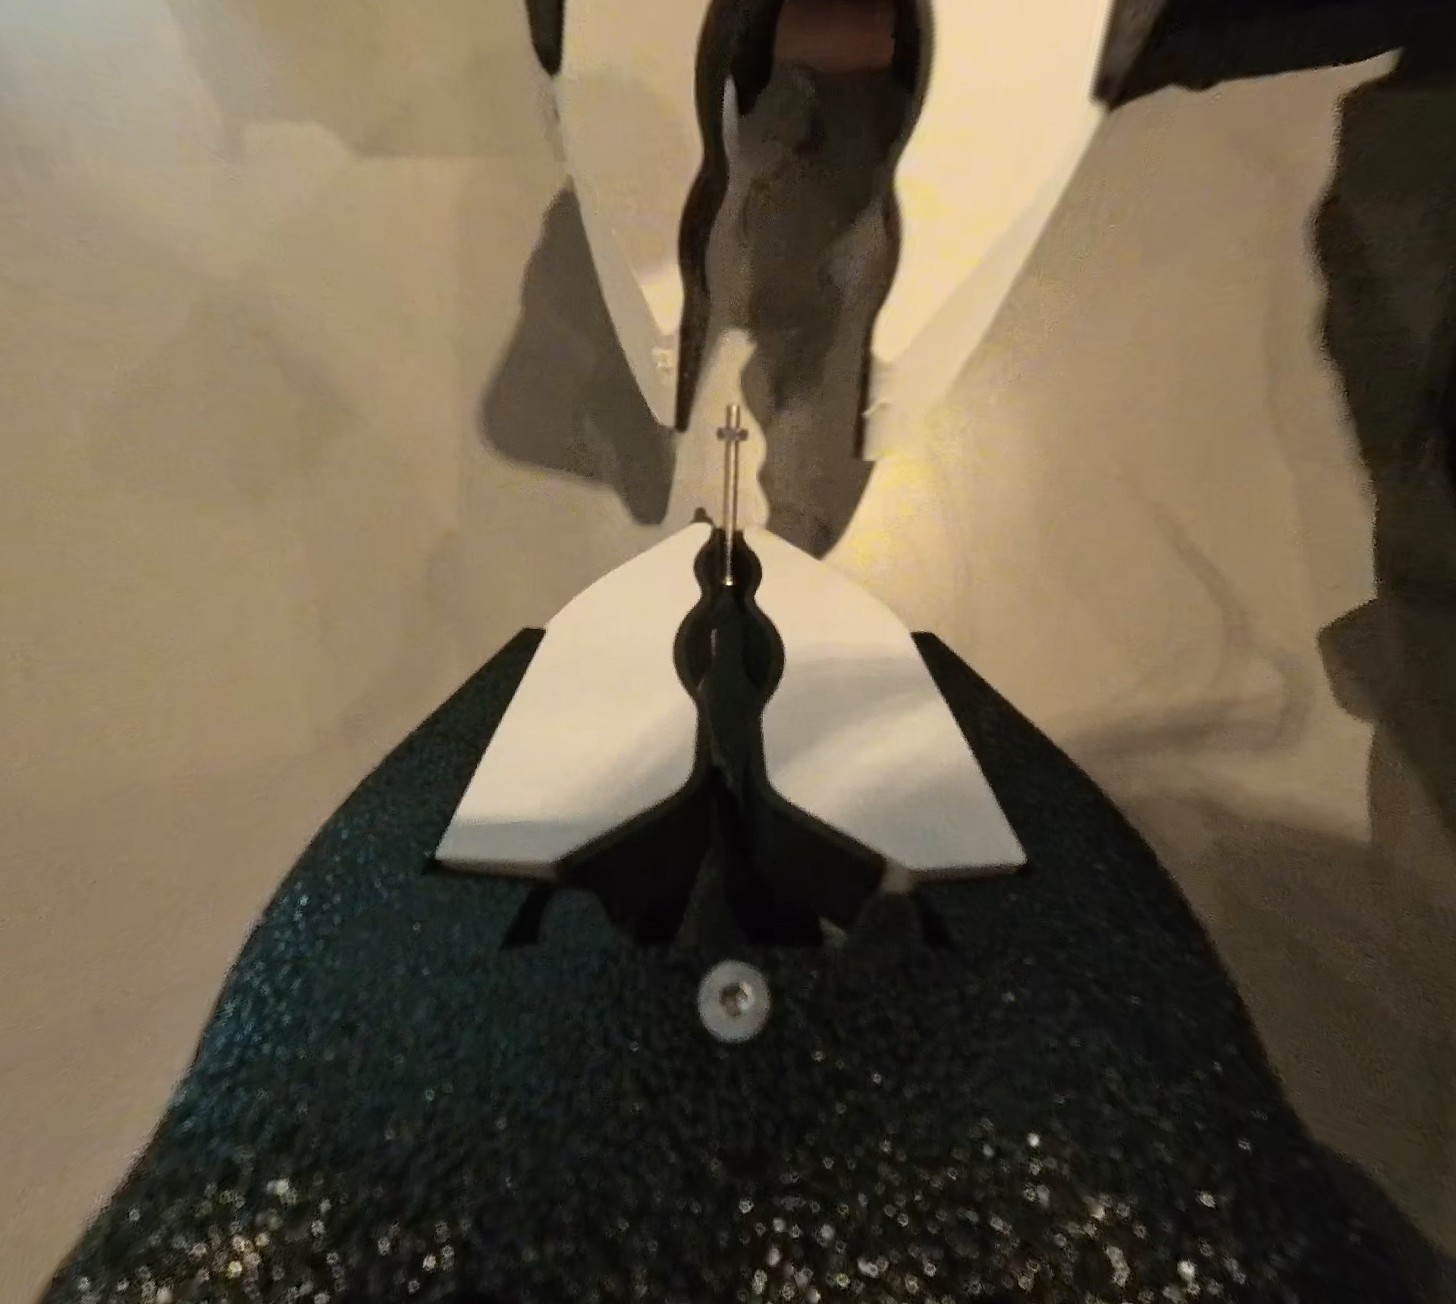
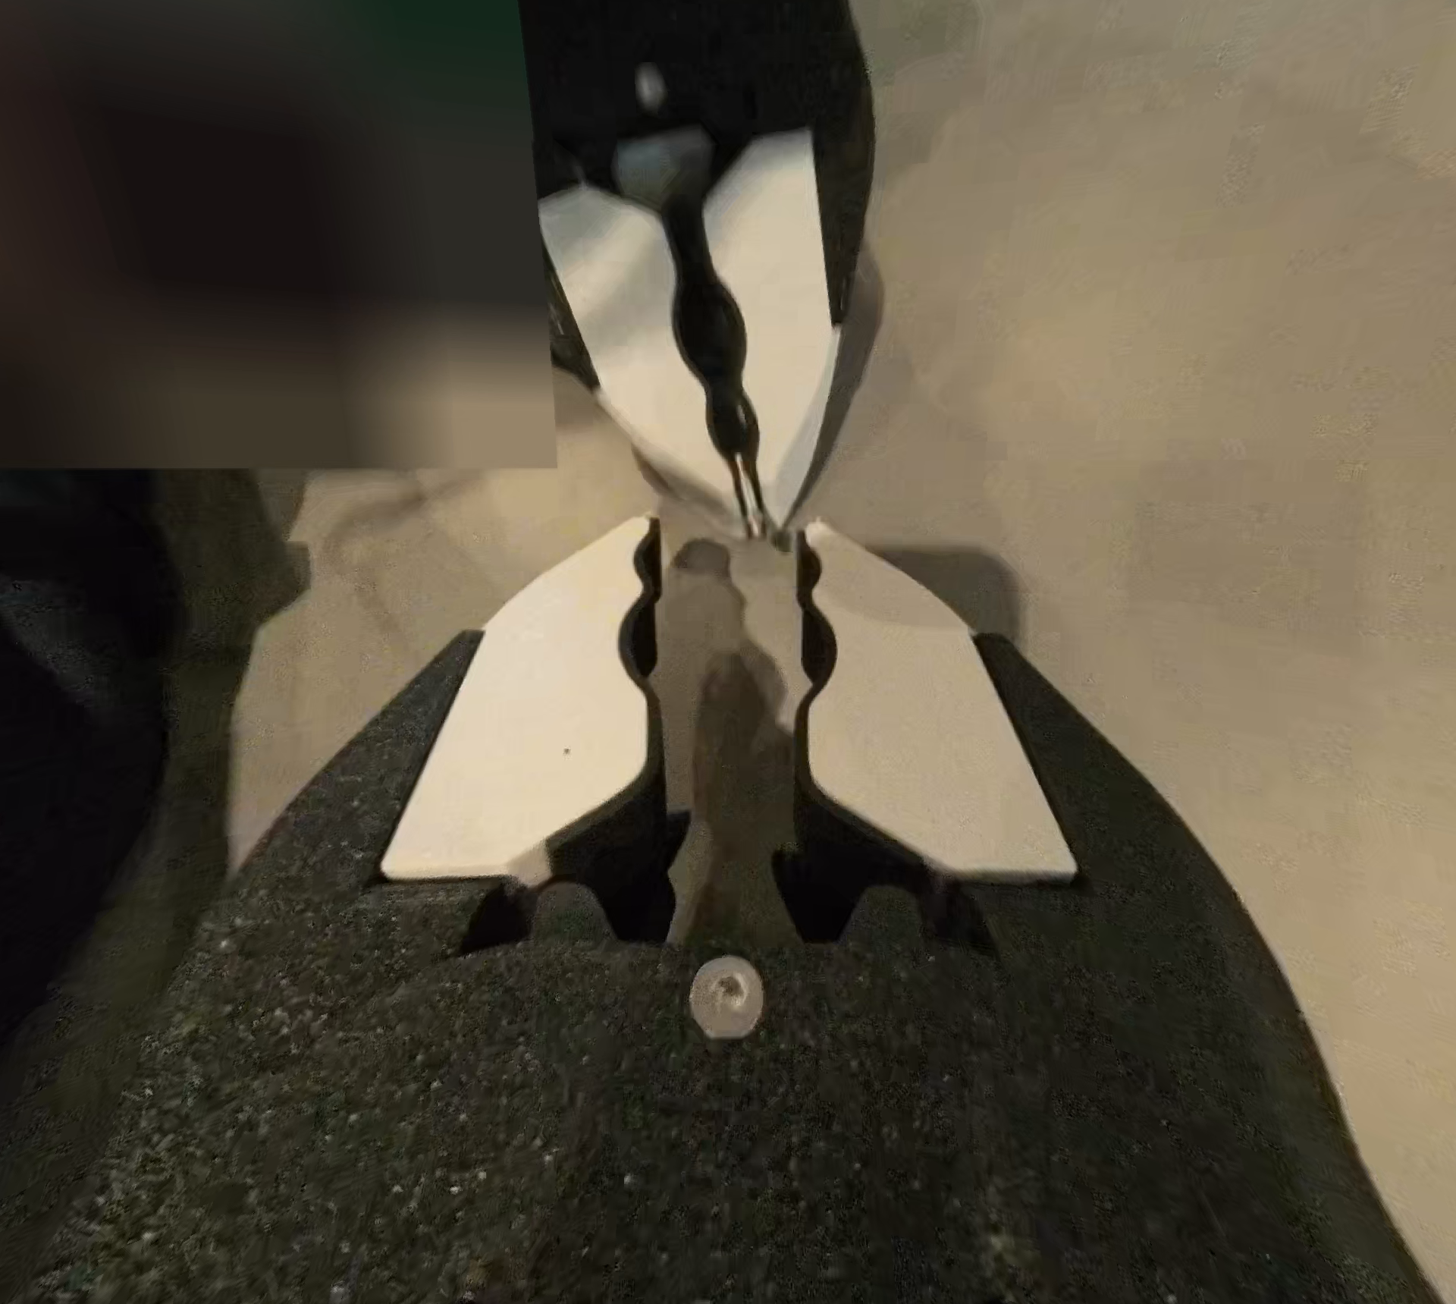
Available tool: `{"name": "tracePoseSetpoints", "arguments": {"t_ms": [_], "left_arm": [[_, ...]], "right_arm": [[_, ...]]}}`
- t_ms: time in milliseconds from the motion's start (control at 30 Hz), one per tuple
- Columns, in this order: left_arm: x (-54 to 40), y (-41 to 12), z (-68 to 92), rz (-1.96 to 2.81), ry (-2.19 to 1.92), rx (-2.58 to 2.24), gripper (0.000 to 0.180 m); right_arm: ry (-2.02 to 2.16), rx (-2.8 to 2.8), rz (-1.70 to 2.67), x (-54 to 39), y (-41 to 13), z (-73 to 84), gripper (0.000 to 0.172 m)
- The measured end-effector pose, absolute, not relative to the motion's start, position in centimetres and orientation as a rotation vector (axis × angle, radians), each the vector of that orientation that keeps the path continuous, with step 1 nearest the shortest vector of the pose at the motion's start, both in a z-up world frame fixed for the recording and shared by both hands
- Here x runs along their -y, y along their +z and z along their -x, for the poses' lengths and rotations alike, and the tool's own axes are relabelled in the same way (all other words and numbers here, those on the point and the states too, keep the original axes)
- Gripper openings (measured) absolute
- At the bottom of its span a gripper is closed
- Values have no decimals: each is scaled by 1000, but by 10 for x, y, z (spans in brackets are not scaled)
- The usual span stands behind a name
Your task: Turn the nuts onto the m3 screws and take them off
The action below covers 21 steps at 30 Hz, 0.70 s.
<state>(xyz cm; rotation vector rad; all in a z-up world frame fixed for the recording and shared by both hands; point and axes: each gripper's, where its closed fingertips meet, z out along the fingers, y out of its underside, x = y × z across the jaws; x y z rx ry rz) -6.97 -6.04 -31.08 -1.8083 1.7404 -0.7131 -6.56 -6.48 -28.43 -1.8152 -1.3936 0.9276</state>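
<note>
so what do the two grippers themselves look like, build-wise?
Both match: left gripper and right gripper have a black, grainy body, a silver bolt at its centre, and two white fingers with wavy black inner pads. No cables visible.

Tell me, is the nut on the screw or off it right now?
On. The nut sits threaded near the far tip of the screw, which the shut left gripper pinches by its other end.

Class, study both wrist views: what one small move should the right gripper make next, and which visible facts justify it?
Probably close the right gripper on the nut to turn it. The left gripper is shut on the screw, whose tip points at the right gripper. The nut sits near that tip, between the right gripper's open fingers, which do not yet press it.
</note>
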Motion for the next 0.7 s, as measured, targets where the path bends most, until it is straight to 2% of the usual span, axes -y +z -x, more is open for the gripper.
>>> {"name": "tracePoseSetpoints", "arguments": {"t_ms": [133,167,400,600,700], "left_arm": [[61,-310,70,1805,-743,-1733,3],[61,-310,70,1806,-752,-1729,3],[61,-310,69,1802,-846,-1658,3],[61,-310,69,1786,-819,-1662,3],[60,-310,69,1784,-807,-1658,3]], "right_arm": [[992,1430,1749,73,-280,79,38],[997,1420,1692,73,-271,81,32],[954,1409,1818,69,-288,67,32],[952,1377,1687,69,-271,80,32],[888,1368,1756,63,-279,68,31]]}}
